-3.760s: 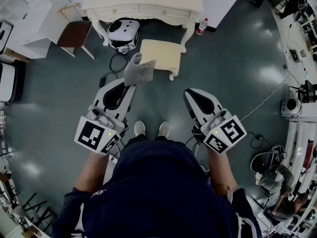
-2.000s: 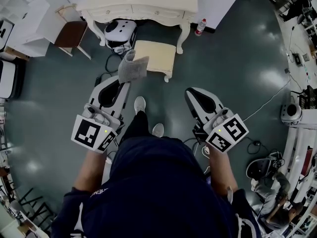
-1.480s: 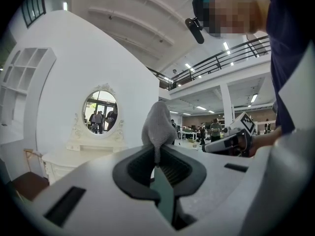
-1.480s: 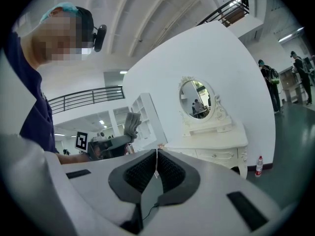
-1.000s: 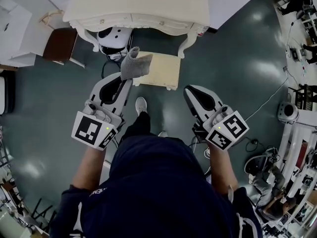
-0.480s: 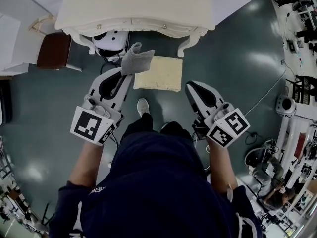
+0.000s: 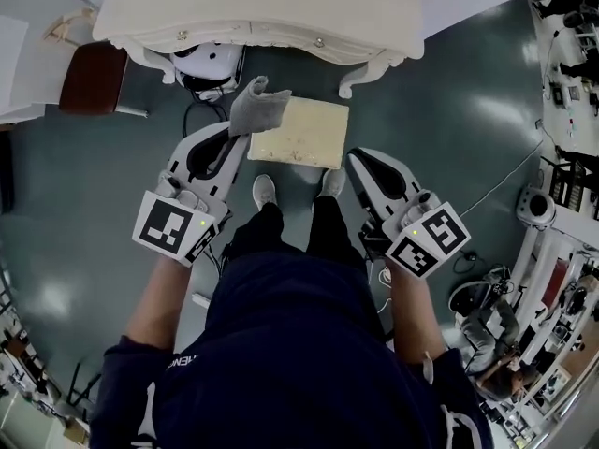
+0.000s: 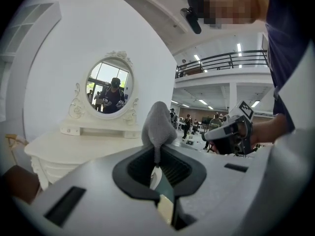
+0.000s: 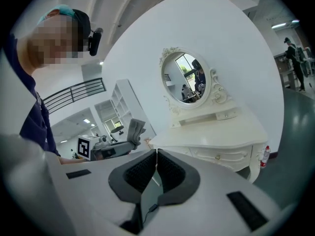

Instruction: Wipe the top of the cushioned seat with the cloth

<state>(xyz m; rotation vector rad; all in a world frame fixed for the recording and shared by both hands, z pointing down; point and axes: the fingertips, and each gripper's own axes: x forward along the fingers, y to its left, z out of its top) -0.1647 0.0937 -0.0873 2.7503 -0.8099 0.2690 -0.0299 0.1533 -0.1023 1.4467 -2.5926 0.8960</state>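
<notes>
The cushioned seat (image 7: 301, 131) is a cream tufted stool standing on the floor in front of the person's feet, just before a white dressing table (image 7: 262, 3). My left gripper (image 7: 241, 131) is shut on a grey cloth (image 7: 258, 107), which hangs over the stool's left edge in the head view. In the left gripper view the cloth (image 8: 158, 128) sticks up from between the closed jaws. My right gripper (image 7: 358, 161) hovers at the stool's near right corner, jaws together with nothing between them; its own view (image 9: 156, 157) shows the pads touching.
Under the dressing table (image 9: 216, 132) sits a white round device (image 7: 206, 64) with cables. A brown-seated chair (image 7: 92, 67) stands at the left. An oval mirror (image 8: 109, 86) tops the table. Equipment and cables lie at the right (image 7: 535, 206).
The person has walked forward to the stool; both feet now stand at its near edge. Both grippers came along, the left still carrying the cloth, now over the stool's left side.
</notes>
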